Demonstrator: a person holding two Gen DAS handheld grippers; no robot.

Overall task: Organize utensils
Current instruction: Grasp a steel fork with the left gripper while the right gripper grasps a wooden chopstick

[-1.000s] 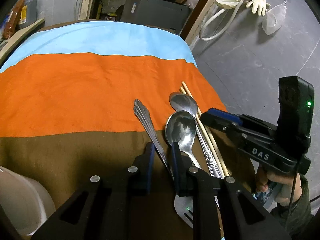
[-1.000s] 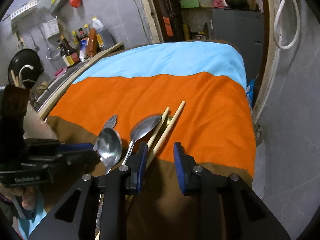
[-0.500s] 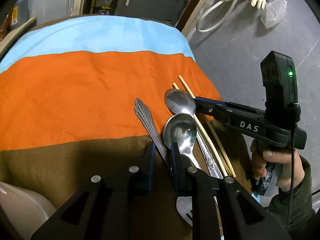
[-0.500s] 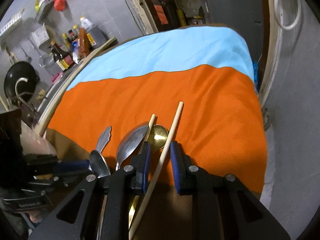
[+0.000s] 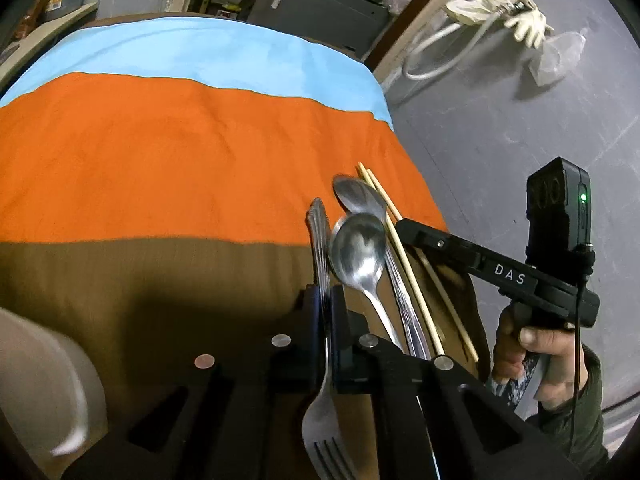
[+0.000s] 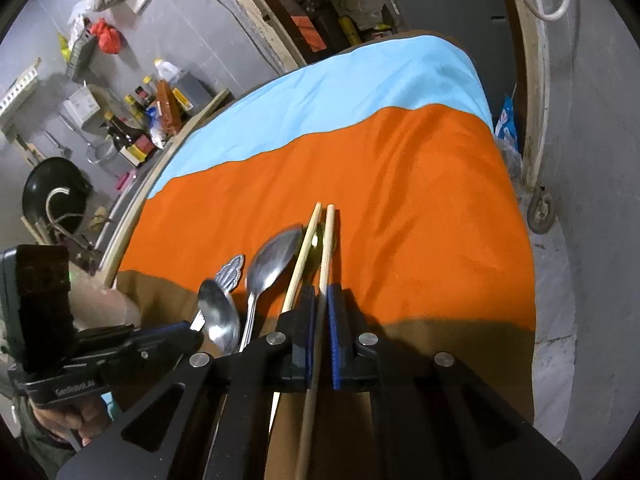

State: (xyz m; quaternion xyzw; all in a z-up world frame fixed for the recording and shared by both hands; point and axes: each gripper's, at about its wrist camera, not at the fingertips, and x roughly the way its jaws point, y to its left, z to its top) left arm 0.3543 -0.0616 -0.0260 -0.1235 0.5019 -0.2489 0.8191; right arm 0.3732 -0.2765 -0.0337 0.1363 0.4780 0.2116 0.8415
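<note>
the left gripper [image 5: 325, 304] is clamped on the handle of a fork [image 5: 320, 420], its jaws pressed nearly together around the thin metal; the tines hang back under the gripper body and the ornate handle end sticks out ahead over the striped cloth [image 5: 160, 160]. just right of its fingers lies a spoon [image 5: 356, 248] bowl up, with a second spoon [image 5: 358, 196] a little farther ahead and partly beneath it. right of these run the pale chopsticks.

the right gripper [image 6: 319, 300] is closed on one chopstick [image 6: 327, 240], which passes between the blue pads and points ahead onto the orange band. the other chopstick [image 6: 302, 256] lies loose just left of the jaws, almost parallel. a gold spoon bowl shows between the two sticks ahead of the tips. at the far left sits a pale container [image 5: 40, 380].
</note>
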